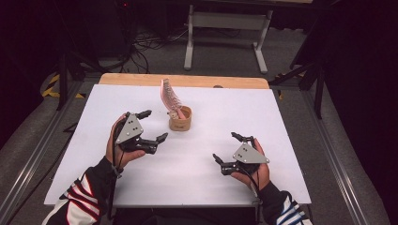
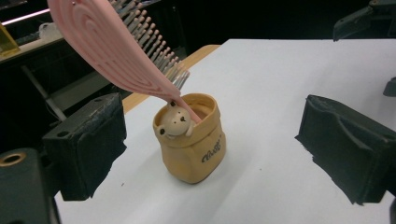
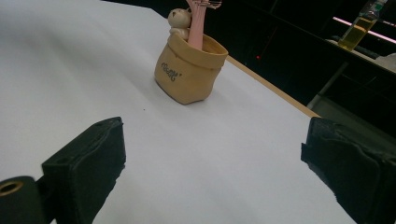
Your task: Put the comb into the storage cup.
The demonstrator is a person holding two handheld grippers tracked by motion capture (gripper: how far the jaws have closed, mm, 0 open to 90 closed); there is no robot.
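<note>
A tan pouch-shaped cup point(image 1: 180, 120) with a small bear figure point(image 2: 174, 122) on its rim stands upright on the white sheet point(image 1: 211, 178), toward the far middle. A pink hairbrush point(image 1: 169, 95) stands in the cup handle down and leans away to the left. My left gripper point(image 1: 156, 125) is open just left of the cup, apart from it; in the left gripper view the cup point(image 2: 194, 145) sits between and beyond its wide pads point(image 2: 88, 144). My right gripper point(image 1: 225, 146) is open and empty, nearer the front right, facing the cup point(image 3: 189, 73) from farther off.
The wooden table edge point(image 1: 183, 80) shows past the sheet's far side. A white metal frame point(image 1: 227, 28) and loose cables point(image 1: 145, 44) are on the floor beyond. A bottle of yellow liquid point(image 3: 357, 25) stands on a dark surface in the background.
</note>
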